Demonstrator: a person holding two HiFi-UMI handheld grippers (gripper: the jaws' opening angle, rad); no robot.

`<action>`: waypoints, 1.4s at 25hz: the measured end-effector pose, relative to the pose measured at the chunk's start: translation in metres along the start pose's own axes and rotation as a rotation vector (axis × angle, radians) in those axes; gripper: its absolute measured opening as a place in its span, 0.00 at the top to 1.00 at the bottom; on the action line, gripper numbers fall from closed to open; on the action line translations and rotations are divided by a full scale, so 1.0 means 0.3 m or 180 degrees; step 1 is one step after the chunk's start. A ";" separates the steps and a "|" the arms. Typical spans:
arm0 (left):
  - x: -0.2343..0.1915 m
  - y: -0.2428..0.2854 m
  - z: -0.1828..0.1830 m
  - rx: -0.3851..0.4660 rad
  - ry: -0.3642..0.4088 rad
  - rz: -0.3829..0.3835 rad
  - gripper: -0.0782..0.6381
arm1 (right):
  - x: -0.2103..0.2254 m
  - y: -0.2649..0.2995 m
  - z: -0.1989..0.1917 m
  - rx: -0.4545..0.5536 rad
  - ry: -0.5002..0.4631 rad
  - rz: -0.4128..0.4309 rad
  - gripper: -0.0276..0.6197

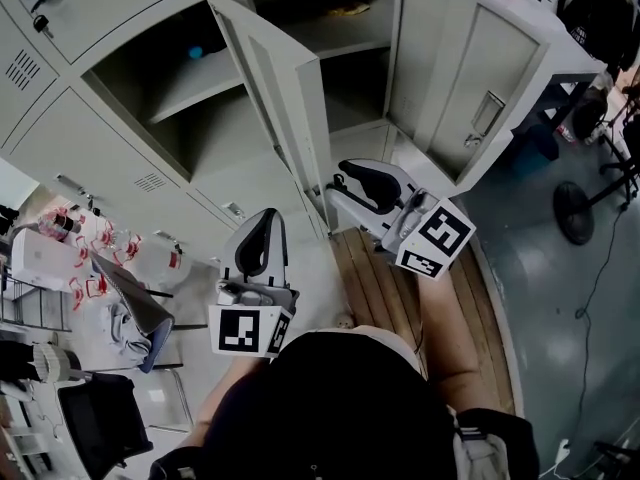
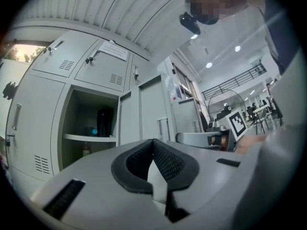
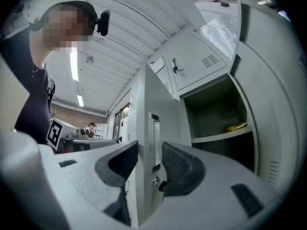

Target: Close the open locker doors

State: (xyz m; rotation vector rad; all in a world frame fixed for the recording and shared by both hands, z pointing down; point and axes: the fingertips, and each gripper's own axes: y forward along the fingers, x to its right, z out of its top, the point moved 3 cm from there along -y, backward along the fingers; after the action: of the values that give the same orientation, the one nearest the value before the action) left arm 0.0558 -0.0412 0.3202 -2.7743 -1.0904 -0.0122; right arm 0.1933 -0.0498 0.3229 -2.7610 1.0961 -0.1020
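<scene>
Two grey locker doors stand open in the head view: a middle door (image 1: 280, 98) swung out toward me and a right door (image 1: 450, 78) with a recessed handle (image 1: 487, 113). My right gripper (image 1: 338, 182) is at the middle door's free edge. In the right gripper view that door (image 3: 144, 109) runs between the jaws of the right gripper (image 3: 149, 147), which are open; its latch handle (image 3: 154, 140) sits by the right pad. My left gripper (image 1: 268, 214) hangs lower left of the door, shut with nothing in it, and the left gripper (image 2: 153, 142) faces the open left compartment (image 2: 91, 123).
Shelves inside hold a blue thing (image 1: 195, 53) and a yellow thing (image 1: 350, 10). Closed lockers (image 1: 110, 148) fill the left. Bags and clutter (image 1: 110, 258) lie at lower left. A wooden floor strip (image 1: 385, 278) runs under the doors. A round stand base (image 1: 575, 213) sits at the right.
</scene>
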 end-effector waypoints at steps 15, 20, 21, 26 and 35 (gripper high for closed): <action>-0.046 -0.067 -0.006 -0.0036 -0.0020 0.0243 0.89 | -0.134 0.146 -0.027 -0.0062 0.0081 0.0518 0.74; -0.071 -0.090 0.000 -0.0061 -0.0039 0.0366 0.89 | -0.176 0.205 -0.033 -0.0099 0.0050 0.0666 0.74; -0.076 -0.094 0.001 -0.0065 -0.0039 0.0389 0.89 | -0.183 0.217 -0.035 -0.0108 0.0054 0.0694 0.74; -0.106 -0.118 0.007 -0.0045 0.0012 0.0480 0.89 | -0.217 0.275 -0.044 -0.0129 0.0084 0.0802 0.74; -0.178 -0.164 0.004 -0.0056 -0.0027 0.0685 0.89 | -0.265 0.370 -0.062 -0.0130 0.0078 0.0841 0.74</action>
State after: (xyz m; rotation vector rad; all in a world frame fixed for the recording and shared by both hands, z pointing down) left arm -0.0169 -0.0416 0.3228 -2.8942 -0.7915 0.0160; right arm 0.0581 -0.0772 0.3209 -2.6262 1.4720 -0.0802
